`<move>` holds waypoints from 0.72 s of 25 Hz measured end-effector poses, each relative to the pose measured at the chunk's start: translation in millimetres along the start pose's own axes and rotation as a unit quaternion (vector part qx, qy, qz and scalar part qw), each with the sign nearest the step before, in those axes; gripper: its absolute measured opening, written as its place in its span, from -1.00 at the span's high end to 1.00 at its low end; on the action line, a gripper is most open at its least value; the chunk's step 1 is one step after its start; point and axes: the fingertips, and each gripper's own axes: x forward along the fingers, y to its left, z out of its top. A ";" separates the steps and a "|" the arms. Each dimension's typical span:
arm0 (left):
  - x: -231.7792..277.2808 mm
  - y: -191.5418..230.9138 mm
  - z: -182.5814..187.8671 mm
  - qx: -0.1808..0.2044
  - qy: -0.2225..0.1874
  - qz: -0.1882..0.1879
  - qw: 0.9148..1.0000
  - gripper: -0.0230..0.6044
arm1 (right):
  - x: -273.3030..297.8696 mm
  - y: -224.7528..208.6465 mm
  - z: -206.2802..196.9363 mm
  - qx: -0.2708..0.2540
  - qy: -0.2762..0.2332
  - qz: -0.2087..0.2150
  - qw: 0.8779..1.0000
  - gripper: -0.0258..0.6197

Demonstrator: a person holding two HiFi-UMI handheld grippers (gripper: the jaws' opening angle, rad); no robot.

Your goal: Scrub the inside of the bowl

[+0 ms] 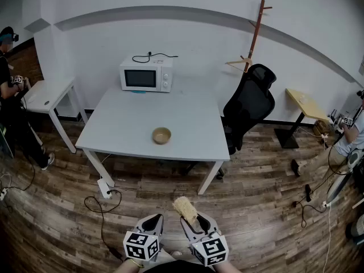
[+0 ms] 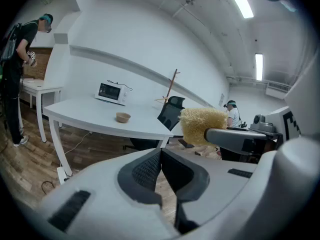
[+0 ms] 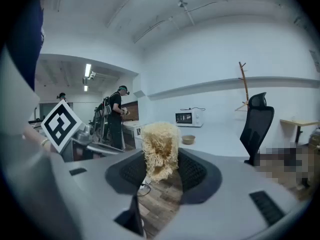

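A small tan bowl (image 1: 161, 135) stands near the front edge of the grey table (image 1: 131, 124); it also shows far off as the bowl (image 2: 123, 117) and the bowl (image 3: 188, 139). Both grippers are low over the wooden floor, well short of the table. My right gripper (image 1: 192, 215) is shut on a pale fibrous loofah scrubber (image 1: 185, 208), which sticks up between the pads as the scrubber (image 3: 160, 149). My left gripper (image 1: 153, 223) is shut with nothing in it, its pads meeting in the left gripper view (image 2: 160, 168). The scrubber (image 2: 202, 125) appears there to the right.
A white microwave (image 1: 146, 75) sits at the table's back. A black office chair (image 1: 248, 106) stands right of the table, a coat stand (image 1: 254, 36) behind it. A power strip and cables (image 1: 104, 191) lie on the floor by the table leg. People stand at both sides of the room.
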 end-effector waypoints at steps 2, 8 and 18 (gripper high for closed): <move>-1.2 0.3 2.5 0.001 -0.004 0.003 1.000 0.87 | -3.7 2.3 -0.9 0.000 -0.002 0.000 1.000 0.38; -1.1 -2.6 6.9 0.009 -0.007 0.003 1.000 0.87 | -8.8 3.4 -3.9 -0.005 0.001 0.005 1.000 0.38; -0.1 -7.6 11.9 0.011 -0.015 0.011 1.000 0.87 | -14.3 -2.1 0.4 -0.003 -0.009 0.012 1.000 0.38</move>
